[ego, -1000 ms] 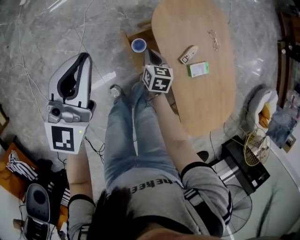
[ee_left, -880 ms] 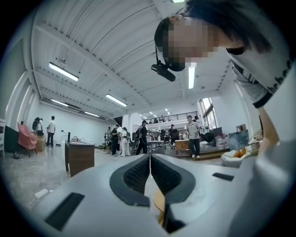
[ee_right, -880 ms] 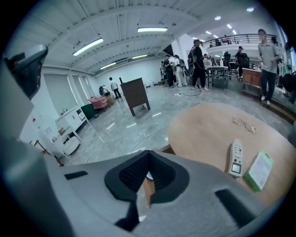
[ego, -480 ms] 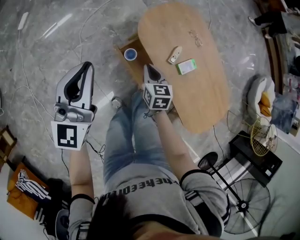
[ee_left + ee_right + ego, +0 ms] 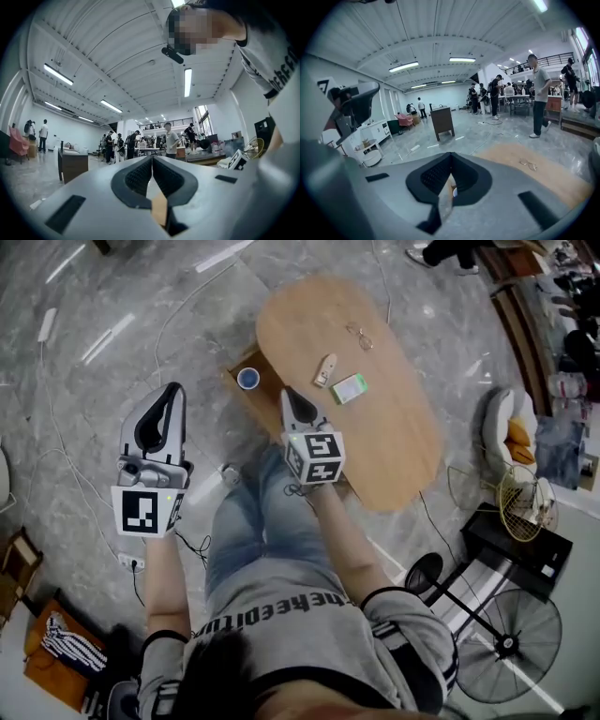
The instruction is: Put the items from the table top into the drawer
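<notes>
Glasses (image 5: 359, 334), a white device (image 5: 325, 369) and a green box (image 5: 349, 388) lie close together on the oval table (image 5: 398, 432), toward its far end. The open drawer (image 5: 265, 401) juts from the table's left edge, a blue-and-white round item (image 5: 248, 378) inside. The right gripper (image 5: 289, 397) hangs beside the drawer, jaws pressed together on nothing. The left gripper (image 5: 172, 392), likewise closed and empty, is over the floor (image 5: 84, 399), well apart from the table.
</notes>
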